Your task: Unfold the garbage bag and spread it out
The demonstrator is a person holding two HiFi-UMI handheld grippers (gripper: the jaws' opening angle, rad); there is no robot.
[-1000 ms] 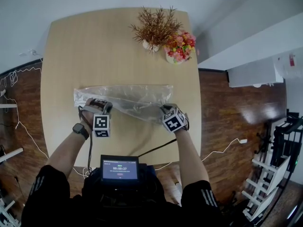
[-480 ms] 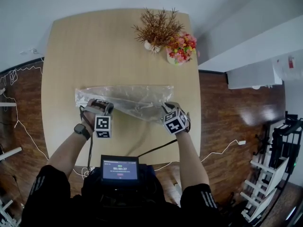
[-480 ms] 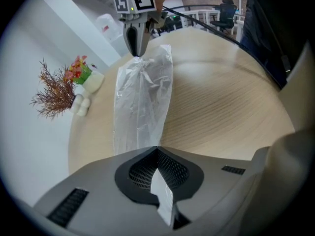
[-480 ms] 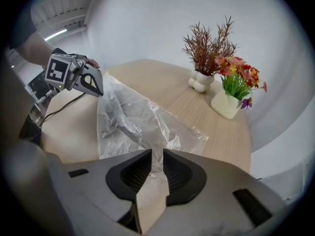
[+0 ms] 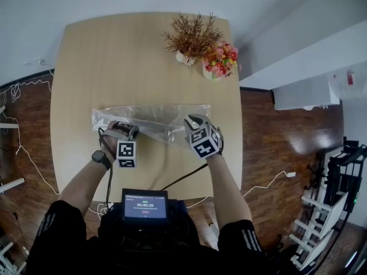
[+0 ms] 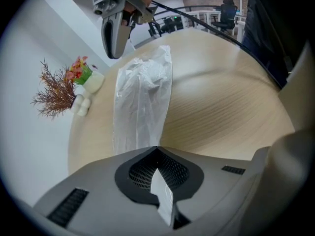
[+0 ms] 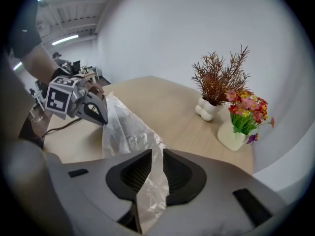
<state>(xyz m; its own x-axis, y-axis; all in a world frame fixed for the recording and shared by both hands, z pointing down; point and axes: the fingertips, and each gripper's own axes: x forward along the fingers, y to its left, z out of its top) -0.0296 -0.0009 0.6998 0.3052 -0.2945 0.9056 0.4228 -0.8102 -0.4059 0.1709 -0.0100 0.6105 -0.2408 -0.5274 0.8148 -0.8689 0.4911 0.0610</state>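
Note:
A translucent garbage bag [image 5: 155, 116] lies as a long crumpled strip across the wooden table [image 5: 114, 56]. My left gripper [image 5: 121, 129] holds the bag's near left part low at the table, jaws shut on a fold of film [image 6: 158, 181]. In the left gripper view the bag [image 6: 140, 97] runs away toward the right gripper [image 6: 118, 33]. My right gripper [image 5: 193, 124] is shut on the bag's right end and holds it off the table. In the right gripper view the film [image 7: 128, 132] hangs between the pinched jaws [image 7: 156, 156], stretching to the left gripper [image 7: 83, 107].
A vase of dried brown twigs [image 5: 186, 39] and a pot of pink flowers [image 5: 218, 62] stand at the table's far right. A small screen [image 5: 144, 205] sits at the person's chest. Cables lie on the floor at left, and a metal rack [image 5: 327, 228] stands at the right.
My right gripper has risen and shifted left and farther over the table, lifting the bag's right end with it. The left gripper has kept still.

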